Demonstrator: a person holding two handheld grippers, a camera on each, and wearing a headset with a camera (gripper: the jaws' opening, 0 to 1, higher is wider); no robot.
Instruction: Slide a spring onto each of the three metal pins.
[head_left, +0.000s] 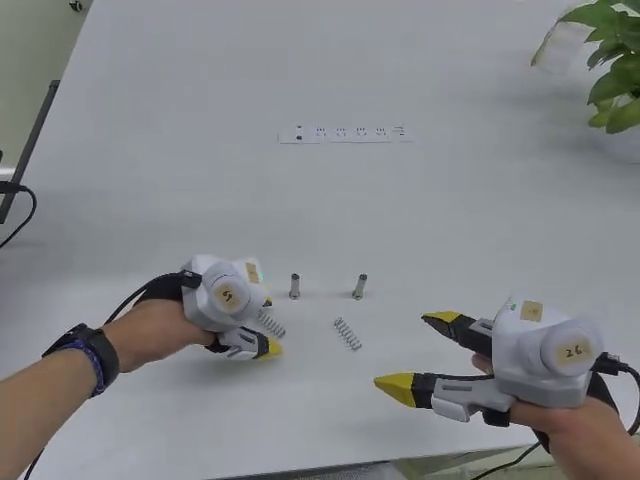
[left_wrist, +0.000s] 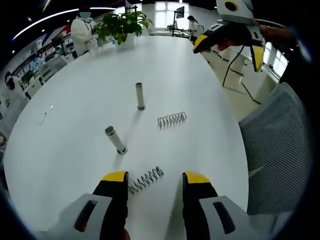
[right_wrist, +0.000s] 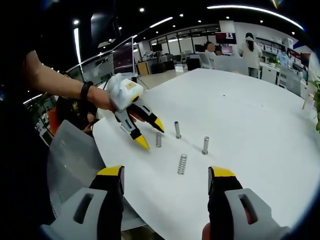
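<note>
While the nearer spring (left_wrist: 146, 179) lies flat on the table (left_wrist: 75, 125) between the wide-open, empty left tongs (left_wrist: 156, 176), long axis running 8 to 2 o'clock, closest pin (left_wrist: 115, 140) at 11 o'clock, the right tongs (right_wrist: 166, 172) hang open, empty, well apart.

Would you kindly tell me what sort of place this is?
Probably an open-plan office or lab: a long white table, a potted plant, a person in a white coat, and monitors behind.
</note>
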